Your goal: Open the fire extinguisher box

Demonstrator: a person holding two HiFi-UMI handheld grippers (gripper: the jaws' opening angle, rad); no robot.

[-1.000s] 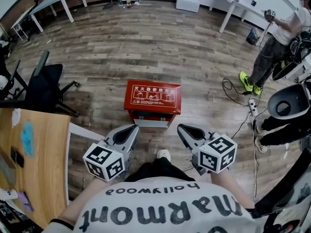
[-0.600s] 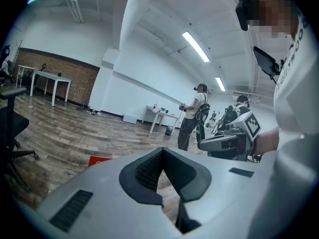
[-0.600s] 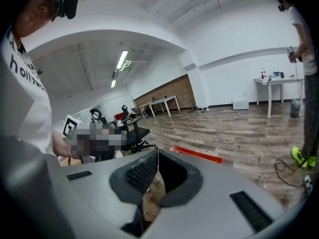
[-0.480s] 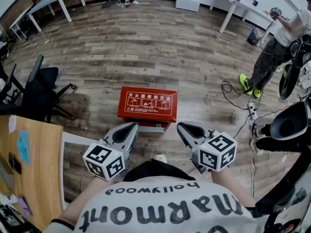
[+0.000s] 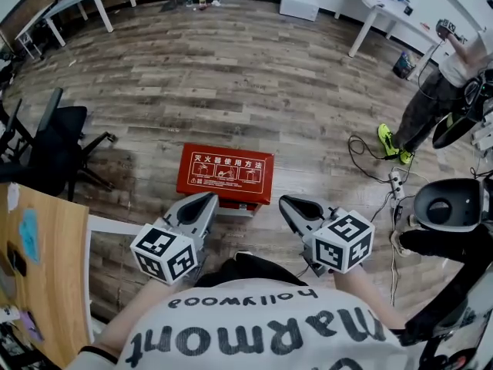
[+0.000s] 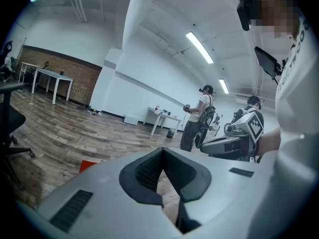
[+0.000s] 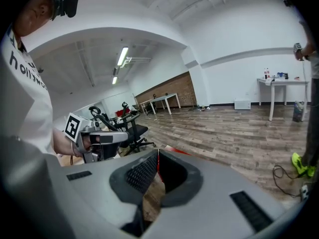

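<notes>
The fire extinguisher box (image 5: 225,173) is a flat red case with white print on its lid; it lies closed on the wooden floor just ahead of me. My left gripper (image 5: 209,197) hovers near its front left corner, jaws together and empty. My right gripper (image 5: 286,201) hangs off the box's front right corner, also shut with nothing held. Neither touches the box. Past the shut left gripper (image 6: 161,150) a red sliver of the box (image 6: 88,166) shows in the left gripper view. Over the shut right gripper (image 7: 158,151), the box's red edge (image 7: 175,151) peeks out.
A black office chair (image 5: 54,141) stands to the left and a wooden desk (image 5: 46,268) at my near left. Cables with a power strip (image 5: 394,182) run along the floor at right, beside a white machine (image 5: 451,203) and a standing person (image 5: 435,91). White tables line the back.
The red box has slid down and left in the head view and sits closer to both grippers. The grippers keep the same pose, both shut.
</notes>
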